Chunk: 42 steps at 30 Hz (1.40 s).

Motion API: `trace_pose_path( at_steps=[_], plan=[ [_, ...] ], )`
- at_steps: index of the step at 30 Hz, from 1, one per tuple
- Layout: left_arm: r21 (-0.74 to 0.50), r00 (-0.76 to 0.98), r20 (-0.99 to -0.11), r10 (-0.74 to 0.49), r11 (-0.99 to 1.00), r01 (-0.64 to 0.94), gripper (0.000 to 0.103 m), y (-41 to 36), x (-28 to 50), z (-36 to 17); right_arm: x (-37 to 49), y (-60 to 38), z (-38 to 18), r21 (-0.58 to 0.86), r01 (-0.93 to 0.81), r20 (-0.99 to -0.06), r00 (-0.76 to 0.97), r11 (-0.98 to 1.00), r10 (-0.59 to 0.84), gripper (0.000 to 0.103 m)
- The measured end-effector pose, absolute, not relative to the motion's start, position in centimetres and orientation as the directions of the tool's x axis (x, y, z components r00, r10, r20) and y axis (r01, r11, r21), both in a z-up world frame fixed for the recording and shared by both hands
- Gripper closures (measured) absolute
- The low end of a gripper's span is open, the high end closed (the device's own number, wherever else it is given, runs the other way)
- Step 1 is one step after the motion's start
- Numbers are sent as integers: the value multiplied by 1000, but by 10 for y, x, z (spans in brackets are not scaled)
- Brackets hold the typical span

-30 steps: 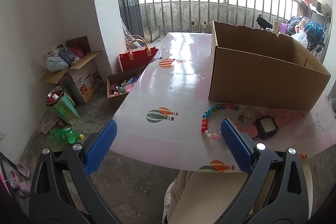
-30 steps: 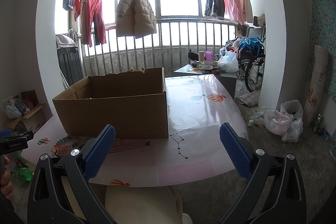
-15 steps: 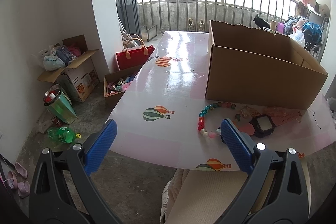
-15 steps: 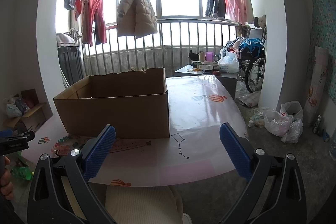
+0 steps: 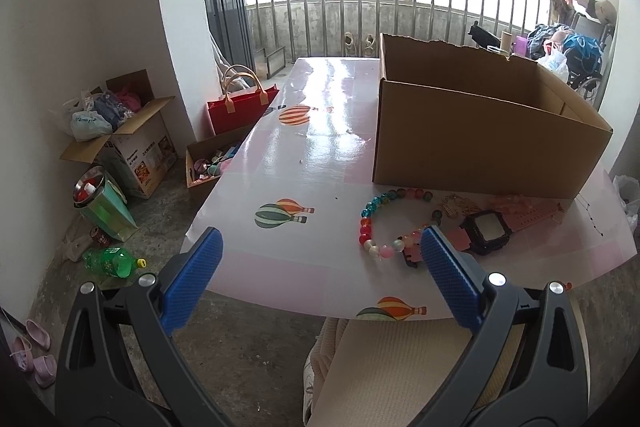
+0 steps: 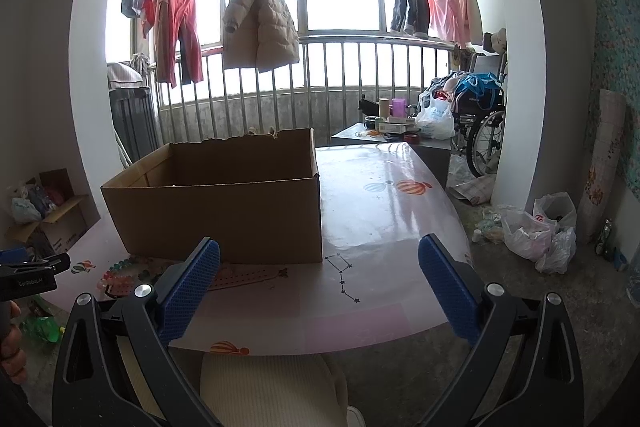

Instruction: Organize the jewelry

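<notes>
A bracelet of coloured beads (image 5: pixel 365 228) lies on the pink balloon-print table (image 5: pixel 288 167), in front of an open cardboard box (image 5: pixel 480 139). To its right are a small gold piece (image 5: pixel 456 207) and a black watch (image 5: pixel 486 230) with a pink strap (image 5: pixel 528 211). My left gripper (image 5: pixel 320 247) hovers open over the table's near edge, with its right finger just short of the bracelet and nothing held. My right gripper (image 6: pixel 320 255) is open and empty before the box (image 6: pixel 224 207). The beads (image 6: pixel 120 273) and strap (image 6: pixel 244 273) lie to its left.
A cream cushioned seat (image 5: pixel 400 367) sits under the table's near edge. On the floor to the left are a red bag (image 5: pixel 240 107), open boxes (image 5: pixel 132 147) and a green bottle (image 5: pixel 116 263). To the right are plastic bags (image 6: pixel 536 231) and a wheelchair (image 6: pixel 484 131).
The left gripper has shifted a little, so the bracelet and watch sit slightly further left and higher in its view. The right gripper has barely moved. Both stay open.
</notes>
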<state>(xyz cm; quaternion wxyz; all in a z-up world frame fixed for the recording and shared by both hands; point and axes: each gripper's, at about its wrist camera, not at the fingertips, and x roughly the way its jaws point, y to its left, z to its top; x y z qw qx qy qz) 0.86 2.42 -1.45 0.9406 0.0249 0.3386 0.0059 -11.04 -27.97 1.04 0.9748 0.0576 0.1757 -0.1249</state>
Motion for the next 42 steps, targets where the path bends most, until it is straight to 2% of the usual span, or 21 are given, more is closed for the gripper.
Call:
trace_pose_path(
  at_steps=[14,19,27,30,33,41,42],
  plan=[
    [48,766,-642,22,999,11,7,23,9,-17,-110,-281,10,68,265,-361,905,962,-224,6],
    [39,754,-656,-1,999,36,7,20,10,-22,-105,-284,6,73,266,-395,893,961,-217,6],
    [10,742,-662,-103,989,146,7,10,18,-28,-74,-285,0,123,172,-509,857,977,-87,6],
    [-39,736,-645,-209,970,240,7,7,18,-30,-58,-283,-2,156,127,-539,842,980,-24,6],
    [-12,735,-643,-216,962,272,7,0,18,-33,-41,-283,-6,204,86,-564,824,975,45,6],
    [-135,662,-682,-310,943,303,9,-6,26,-50,1,-280,-20,278,24,-621,767,960,160,27],
    [-137,658,-685,-314,942,307,16,-6,26,-52,5,-280,-22,283,20,-627,760,959,169,29]
  ],
)
